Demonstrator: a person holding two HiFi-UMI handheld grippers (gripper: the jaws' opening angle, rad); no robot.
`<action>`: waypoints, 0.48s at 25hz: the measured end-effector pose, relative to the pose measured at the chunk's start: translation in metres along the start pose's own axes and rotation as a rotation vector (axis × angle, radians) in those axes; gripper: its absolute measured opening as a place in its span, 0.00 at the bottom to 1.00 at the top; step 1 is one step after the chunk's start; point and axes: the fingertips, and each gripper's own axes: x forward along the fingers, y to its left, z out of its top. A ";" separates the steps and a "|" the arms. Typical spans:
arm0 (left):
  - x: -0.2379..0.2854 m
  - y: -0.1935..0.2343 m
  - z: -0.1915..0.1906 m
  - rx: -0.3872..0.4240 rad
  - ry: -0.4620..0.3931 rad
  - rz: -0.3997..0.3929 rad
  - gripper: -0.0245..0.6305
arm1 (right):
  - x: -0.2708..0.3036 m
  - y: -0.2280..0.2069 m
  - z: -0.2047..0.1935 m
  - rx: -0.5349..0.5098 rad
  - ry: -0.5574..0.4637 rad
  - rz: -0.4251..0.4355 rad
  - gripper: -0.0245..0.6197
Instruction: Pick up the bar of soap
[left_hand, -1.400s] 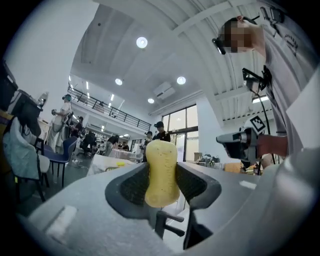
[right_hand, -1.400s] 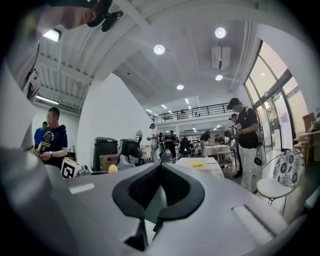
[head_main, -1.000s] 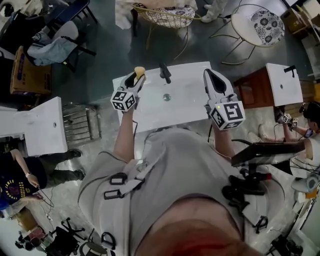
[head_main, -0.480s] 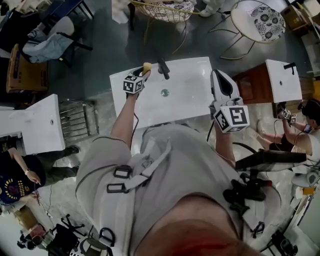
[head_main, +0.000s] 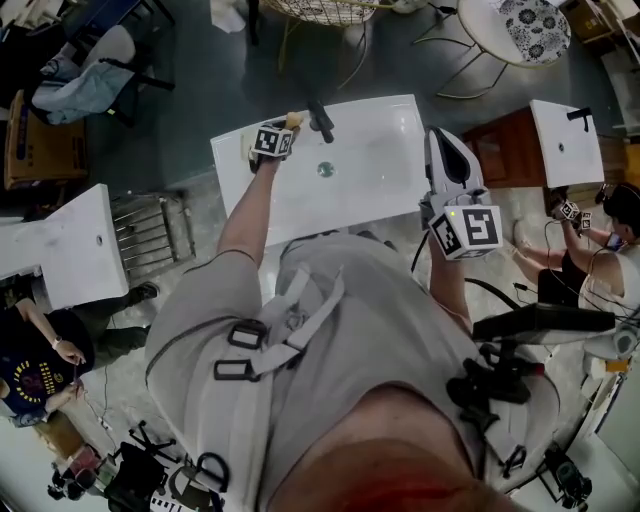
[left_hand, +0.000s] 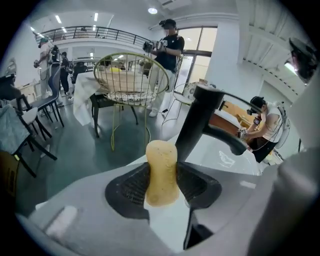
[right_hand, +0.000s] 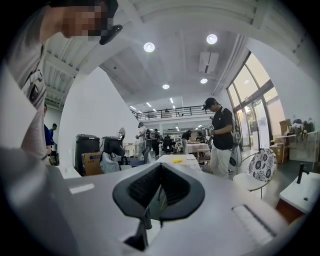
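One rounded, speckled yellow soap bar (left_hand: 161, 172)

Bright, even light; fisheye-warped edges.

left gripper (head_main: 291, 122) clamped, right gripper (head_main: 438, 137) closed

Matt soap (left_hand: 161, 172), glossy white sink (head_main: 372, 192)
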 end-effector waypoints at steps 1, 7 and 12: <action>0.006 0.002 -0.005 -0.002 0.037 0.007 0.30 | -0.002 -0.002 -0.001 0.002 0.003 -0.007 0.04; 0.028 0.009 -0.030 -0.006 0.189 0.028 0.30 | -0.012 -0.009 -0.008 0.012 0.020 -0.044 0.04; 0.033 0.026 -0.025 0.029 0.208 0.121 0.31 | -0.017 -0.012 -0.017 0.020 0.040 -0.062 0.04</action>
